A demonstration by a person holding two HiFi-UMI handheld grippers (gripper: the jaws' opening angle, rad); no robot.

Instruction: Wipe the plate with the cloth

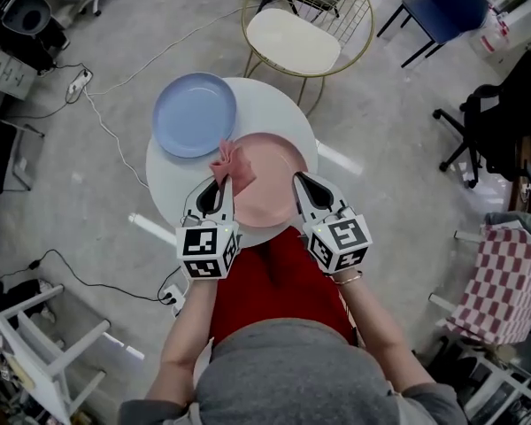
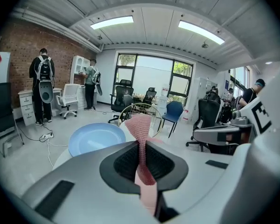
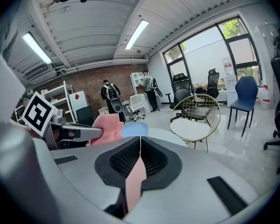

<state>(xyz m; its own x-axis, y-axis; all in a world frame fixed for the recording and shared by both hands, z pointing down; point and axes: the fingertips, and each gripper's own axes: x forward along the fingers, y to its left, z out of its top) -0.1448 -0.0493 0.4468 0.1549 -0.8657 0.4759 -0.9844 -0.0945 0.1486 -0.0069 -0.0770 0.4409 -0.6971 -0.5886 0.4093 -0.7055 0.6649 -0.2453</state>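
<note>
Left gripper: jaws closed tight on a pink woven cloth. In the left gripper view the cloth runs up through the pinch as a narrow twisted strip, then fans out above and ahead of the jaw tips. No gap between the jaws other than the fabric itself.

Right gripper: jaws closed on the near-right rim of a round pink plate. In the right gripper view the plate shows as a thin pink wedge caught in the pinch, and the jaw tips meet in a fine line above it.

The plate lies flat between the two grippers, stretching ahead of both. The bunched cloth hangs just ahead of the left gripper's tips, over the plate's left edge; whether it touches the plate surface cannot be told.

From the right gripper, the left gripper and its cloth sit close off to the left.

A round pale-blue plate lies ahead and left of the left gripper, its rim overlapping or touching the far-left rim of the pink one. Both plates rest on a round white table.

Beyond the table, ahead of the right gripper, stands a gold wire chair with a white seat pad.
</note>
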